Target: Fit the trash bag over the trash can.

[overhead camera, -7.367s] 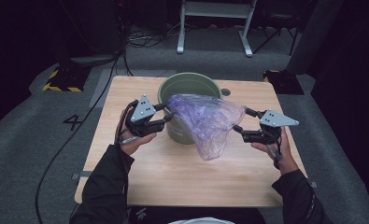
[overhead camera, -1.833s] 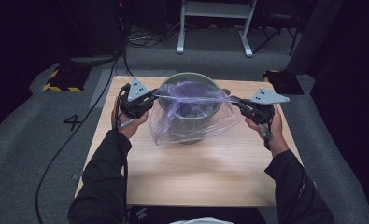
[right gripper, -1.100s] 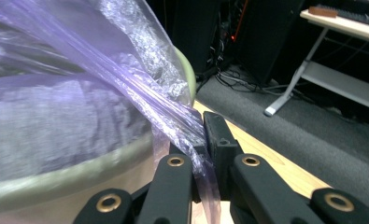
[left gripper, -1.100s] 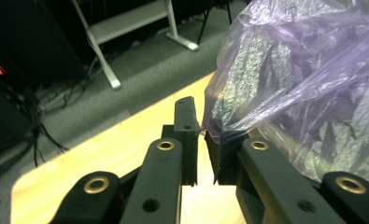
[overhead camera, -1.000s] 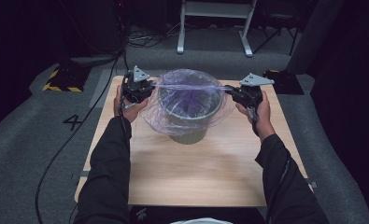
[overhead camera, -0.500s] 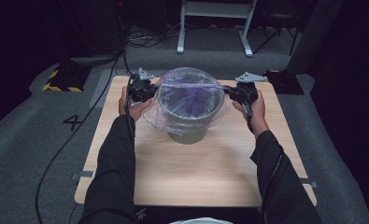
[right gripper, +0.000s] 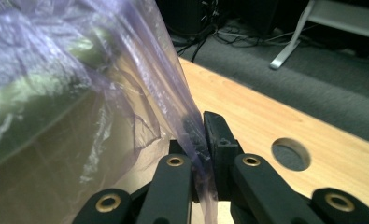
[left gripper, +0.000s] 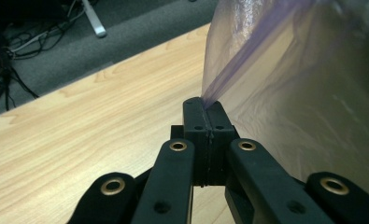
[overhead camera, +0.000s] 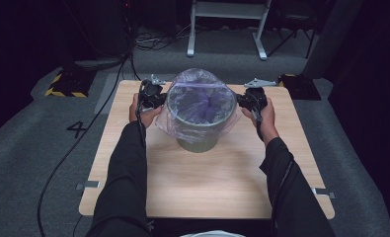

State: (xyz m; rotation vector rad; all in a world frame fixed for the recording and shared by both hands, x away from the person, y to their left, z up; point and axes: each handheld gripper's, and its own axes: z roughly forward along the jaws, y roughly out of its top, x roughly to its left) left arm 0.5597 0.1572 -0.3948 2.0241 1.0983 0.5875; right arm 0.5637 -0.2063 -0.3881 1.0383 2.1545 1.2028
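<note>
In the high view a green bin (overhead camera: 196, 129) stands near the far middle of the wooden surface (overhead camera: 207, 182), a clear purple bag (overhead camera: 197, 101) stretched over its mouth between the left hand-held gripper (overhead camera: 159, 97) and the right hand-held gripper (overhead camera: 243, 100), with bare wood toward the person and cables (overhead camera: 84, 143) on the floor at left. In the left gripper view the jaws, having just closed further, clamp the bag's (left gripper: 289, 93) hem, open wood to their left. In the right gripper view the jaws pinch the bag (right gripper: 93, 93), the bin (right gripper: 37, 98) behind the film and a round hole (right gripper: 290, 153) near the surface's edge.
</note>
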